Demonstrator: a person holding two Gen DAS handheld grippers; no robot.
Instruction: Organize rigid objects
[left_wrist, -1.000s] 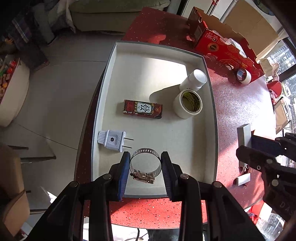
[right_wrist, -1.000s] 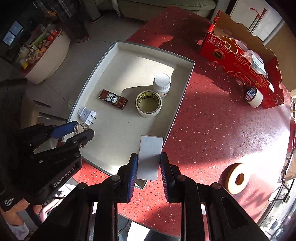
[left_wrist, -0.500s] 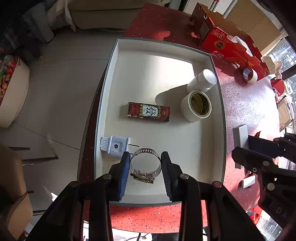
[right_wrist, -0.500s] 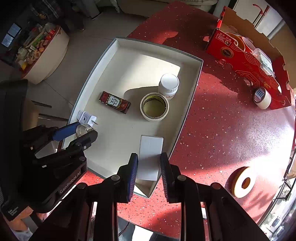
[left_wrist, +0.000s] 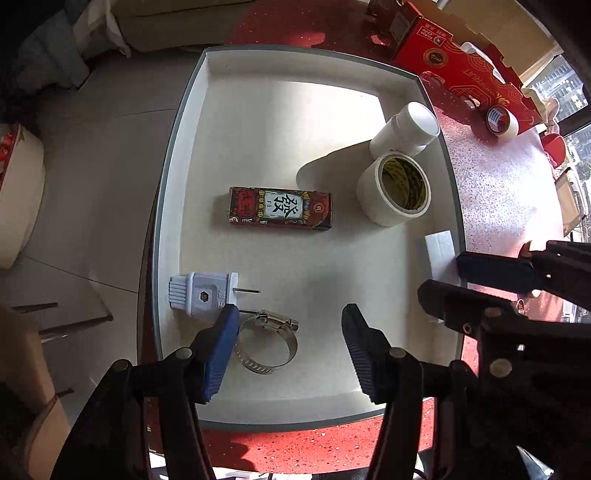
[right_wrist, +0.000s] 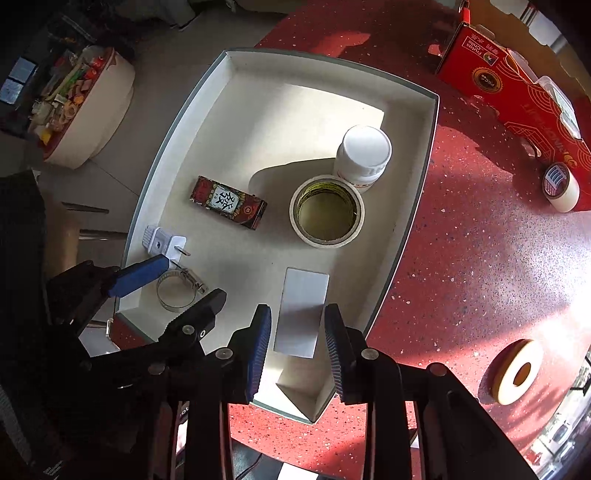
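Observation:
A white tray (left_wrist: 184, 155) sits on the red table. My left gripper (left_wrist: 290, 347) is open over its near left corner; a metal hose clamp (left_wrist: 266, 343) lies on the tray floor beside the left finger. My right gripper (right_wrist: 297, 343) is open around a flat white box (right_wrist: 303, 310) lying in the tray's near right corner; this box also shows in the left wrist view (left_wrist: 439, 251). In the tray also lie a white plug (left_wrist: 203, 295), a red card box (left_wrist: 280, 208), a tape roll (left_wrist: 393, 190) and a white bottle (left_wrist: 406, 129).
A red carton (right_wrist: 517, 92) stands at the table's far right with a small tape roll (right_wrist: 561, 186) beside it. A larger tape roll (right_wrist: 519, 371) lies on the table to the right of my right gripper. The floor lies left of the tray.
My left gripper opened and let go of the hose clamp, which now lies in the tray. My right gripper opened slightly with the white box lower in the tray. Both moved closer to the tray.

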